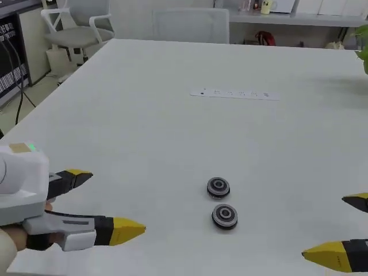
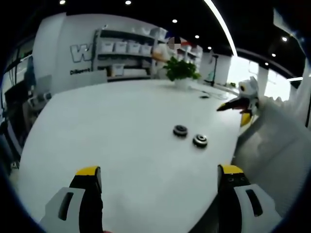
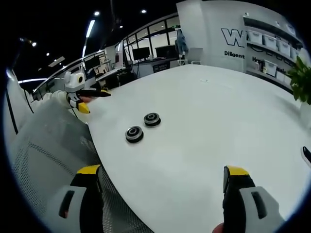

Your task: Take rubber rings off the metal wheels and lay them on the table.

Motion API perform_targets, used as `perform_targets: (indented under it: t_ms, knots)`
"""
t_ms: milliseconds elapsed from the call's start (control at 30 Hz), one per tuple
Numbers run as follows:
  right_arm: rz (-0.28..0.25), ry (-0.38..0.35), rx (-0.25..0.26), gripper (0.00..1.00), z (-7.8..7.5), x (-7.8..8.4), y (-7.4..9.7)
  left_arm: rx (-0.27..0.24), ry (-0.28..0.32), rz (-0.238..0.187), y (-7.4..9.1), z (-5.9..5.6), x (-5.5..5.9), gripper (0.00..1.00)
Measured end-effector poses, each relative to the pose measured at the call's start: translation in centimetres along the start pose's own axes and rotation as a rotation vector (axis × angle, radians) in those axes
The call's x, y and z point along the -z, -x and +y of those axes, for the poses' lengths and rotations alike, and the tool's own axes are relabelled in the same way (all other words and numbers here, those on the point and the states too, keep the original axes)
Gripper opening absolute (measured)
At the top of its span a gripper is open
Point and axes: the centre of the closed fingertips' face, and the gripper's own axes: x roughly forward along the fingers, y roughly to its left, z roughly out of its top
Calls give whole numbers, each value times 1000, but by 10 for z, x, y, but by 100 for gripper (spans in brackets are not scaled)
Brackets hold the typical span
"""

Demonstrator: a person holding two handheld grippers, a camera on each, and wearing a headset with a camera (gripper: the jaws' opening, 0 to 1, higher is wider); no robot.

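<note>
The left hand-held gripper (image 1: 106,201) hovers low over the white surface (image 1: 172,126), jaws spread wide with nothing between them. The right hand-held gripper (image 1: 330,226) is just as wide and just as empty. They face each other across the work.

The two metal wheels lie flat on the surface between the two grippers, axles upright, just beside each other with a narrow gap. Seen from the left hand-held gripper, they sit ahead and a little right of its centre line: the far wheel (image 2: 180,130) is on the left and the near wheel (image 2: 200,141), the one closer to the person, is on the right. From the right hand-held gripper they sit ahead and left of centre.

Being round, neither wheel has a long axis to line up with. The pair itself runs crosswise to both grippers' line of reach, so each wheel is open to approach from either side.

Neither gripper is clearly nearer. The wheels look slightly larger in the right gripper view, so that one may have the shorter reach.

A dark outer band on the near wheel looks like its rubber ring (image 1: 215,217), not yet taken off, and the far wheel looks the same. My guess is that one gripper must pin a wheel while the other peels.
</note>
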Motion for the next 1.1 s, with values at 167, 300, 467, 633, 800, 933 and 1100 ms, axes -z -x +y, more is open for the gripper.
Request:
perform_targets:
  t_ms: [167,300,467,633,800,933,1100]
  knots:
    - [13,6,-3,100,2,2,0,3,8,2,0,-1,1,100]
    - [20,3,-11,100,4,4,-2,8,13,3,0,-2,1,100]
    - [34,4,-21,100,5,5,-4,22,7,12,1,-6,2,100]
    - [40,-2,-33,100,6,5,-6,36,1,34,-2,-8,5,100]
    - [49,10,-42,100,9,6,-8,47,-8,36,-3,-10,4,100]
    - [50,10,-41,100,8,7,-7,51,-7,35,-3,-10,5,100]
    - [50,4,-39,100,8,8,-7,54,-9,32,-2,-10,4,100]
